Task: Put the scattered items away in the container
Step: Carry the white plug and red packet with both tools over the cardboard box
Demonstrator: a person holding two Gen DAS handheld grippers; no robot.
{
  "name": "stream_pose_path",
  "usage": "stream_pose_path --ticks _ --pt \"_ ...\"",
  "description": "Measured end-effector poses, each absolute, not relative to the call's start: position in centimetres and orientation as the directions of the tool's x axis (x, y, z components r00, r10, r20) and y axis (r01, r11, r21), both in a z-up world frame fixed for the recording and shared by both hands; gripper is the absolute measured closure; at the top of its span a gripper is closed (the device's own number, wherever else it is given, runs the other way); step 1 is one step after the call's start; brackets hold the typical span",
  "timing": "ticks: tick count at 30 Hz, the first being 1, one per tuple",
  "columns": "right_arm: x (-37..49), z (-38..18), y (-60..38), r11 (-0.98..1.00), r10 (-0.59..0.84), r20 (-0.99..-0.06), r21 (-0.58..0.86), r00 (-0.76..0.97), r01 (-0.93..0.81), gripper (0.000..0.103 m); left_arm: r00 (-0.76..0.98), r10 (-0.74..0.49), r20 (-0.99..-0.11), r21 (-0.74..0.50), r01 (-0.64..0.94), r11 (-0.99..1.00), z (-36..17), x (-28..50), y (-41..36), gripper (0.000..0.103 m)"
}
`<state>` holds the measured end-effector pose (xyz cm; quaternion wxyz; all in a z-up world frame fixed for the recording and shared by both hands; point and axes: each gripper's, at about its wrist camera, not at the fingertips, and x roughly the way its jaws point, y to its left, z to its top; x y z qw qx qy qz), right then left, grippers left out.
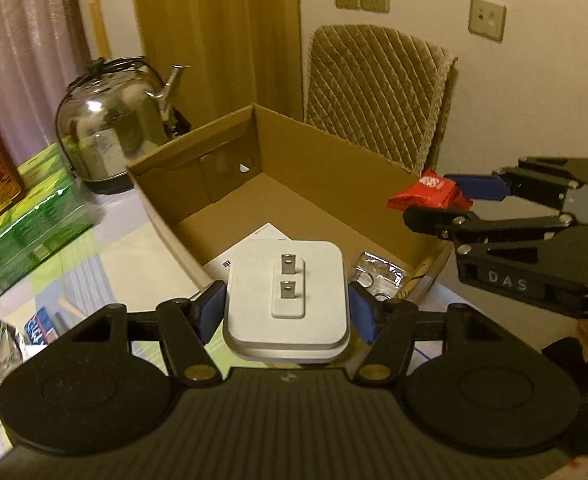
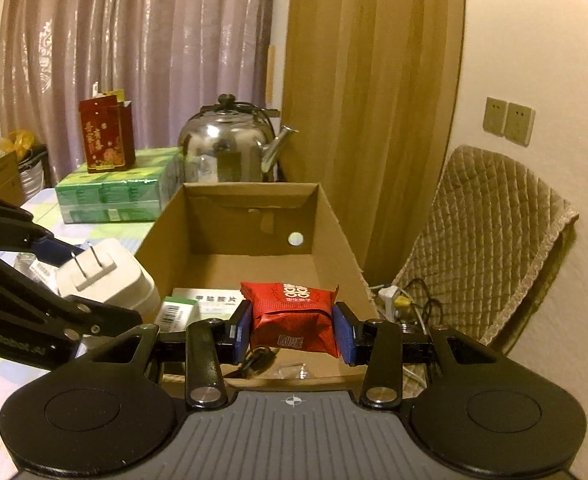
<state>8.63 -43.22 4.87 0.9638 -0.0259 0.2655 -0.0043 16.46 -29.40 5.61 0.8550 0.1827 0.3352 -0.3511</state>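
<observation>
My left gripper [image 1: 287, 312] is shut on a white plug adapter [image 1: 287, 292], prongs facing the camera, held over the near edge of the open cardboard box [image 1: 334, 152]. The right wrist view shows the same adapter [image 2: 105, 276] at the left of the box [image 2: 334, 220]. My right gripper [image 2: 291, 324] is shut on a red snack packet [image 2: 291, 312] over the box's near end; in the left wrist view that packet [image 1: 426, 196] hangs at the box's right rim. Inside the box lie white medicine boxes [image 2: 197, 302], a foil blister pack [image 1: 378, 274] and a black cable [image 2: 253, 360].
A steel kettle [image 1: 109, 128] stands behind the box, beside green tissue packs [image 1: 33, 216] with a red carton [image 2: 105, 136] on top. Small packets [image 1: 33, 332] lie on the tablecloth at left. A quilted chair [image 1: 378, 92] and power strip [image 2: 390, 296] are at the right.
</observation>
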Motion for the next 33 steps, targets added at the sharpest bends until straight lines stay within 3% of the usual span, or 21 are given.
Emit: stream_pose_path --ticks 16,33 --pt "9.9 3.7 -45.6 0.999 -0.035 -0.518 -0.028 0.855 0.024 0.063 0.442 -0.487 -0.753 0.060 0.784 0.618 2.8 19.5 -33.4 0.043" --pt "11.2 2.9 -45.8 0.999 -0.036 -0.519 -0.036 0.854 0.021 0.063 0.464 -0.543 -0.700 0.015 0.769 0.639 1.9 23.5 -34.6 0.043"
